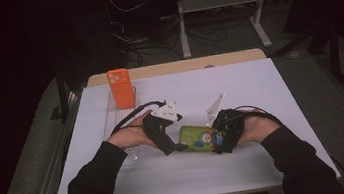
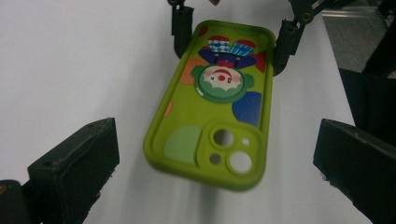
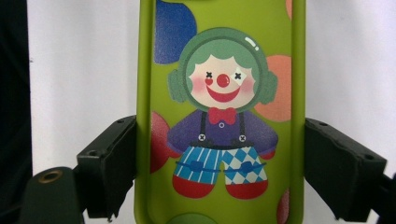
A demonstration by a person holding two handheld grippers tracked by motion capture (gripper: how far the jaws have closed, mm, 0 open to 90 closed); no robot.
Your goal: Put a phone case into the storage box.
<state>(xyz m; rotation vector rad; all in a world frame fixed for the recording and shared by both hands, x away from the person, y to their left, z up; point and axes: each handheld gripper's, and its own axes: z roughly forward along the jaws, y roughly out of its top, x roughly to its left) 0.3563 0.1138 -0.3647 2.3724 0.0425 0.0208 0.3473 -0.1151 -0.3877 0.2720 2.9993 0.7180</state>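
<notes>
Both my sleeves (image 1: 95, 180) lay nearest. My right hand-held gripper (image 1: 222, 138) pinched the green phone case (image 1: 196, 138); my left hand-held gripper (image 1: 172, 145), at its nine o'clock, stood spread.

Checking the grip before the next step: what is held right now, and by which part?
The right tool holds the green phone case by its two long side edges, near the end away from the camera cutouts. The left tool stands open, holding nothing.

Lab: dark room, cables (image 1: 153, 44), metal stand (image 1: 219, 10).
</notes>
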